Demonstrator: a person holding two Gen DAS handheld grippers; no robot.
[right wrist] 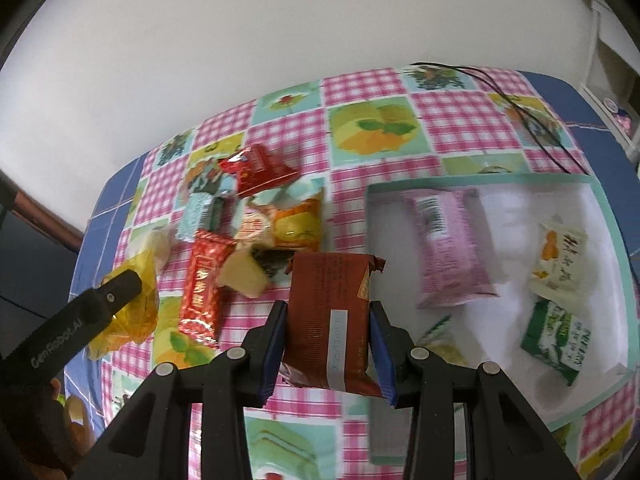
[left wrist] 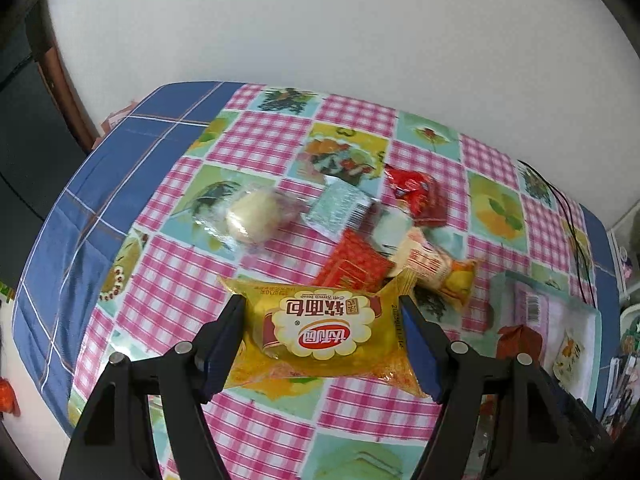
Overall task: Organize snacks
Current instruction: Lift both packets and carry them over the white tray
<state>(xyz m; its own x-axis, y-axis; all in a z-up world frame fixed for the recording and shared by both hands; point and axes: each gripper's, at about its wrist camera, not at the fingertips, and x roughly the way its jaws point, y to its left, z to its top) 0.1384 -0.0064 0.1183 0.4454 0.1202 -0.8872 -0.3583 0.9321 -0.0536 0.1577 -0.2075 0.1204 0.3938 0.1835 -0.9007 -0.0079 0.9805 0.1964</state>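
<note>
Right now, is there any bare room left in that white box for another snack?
Yes. The shallow white box with the mint rim is bare in its middle, between the pink packet and the cream and green-and-white packets. The loose pile around the shiny red wrapper is crowded.

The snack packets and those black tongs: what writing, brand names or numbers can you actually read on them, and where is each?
"软面包" and "Soft French bread", upside down: yellow bread packet held in the left gripper.
"2025/12/01 B": white strip on the brown packet held in the right gripper.
"GenRobot.AI": black arm of the left gripper, in the right wrist view.
Barcode, digits unreadable: pink packet in the tray.
Print on the other packets: too blurred to read.
</note>
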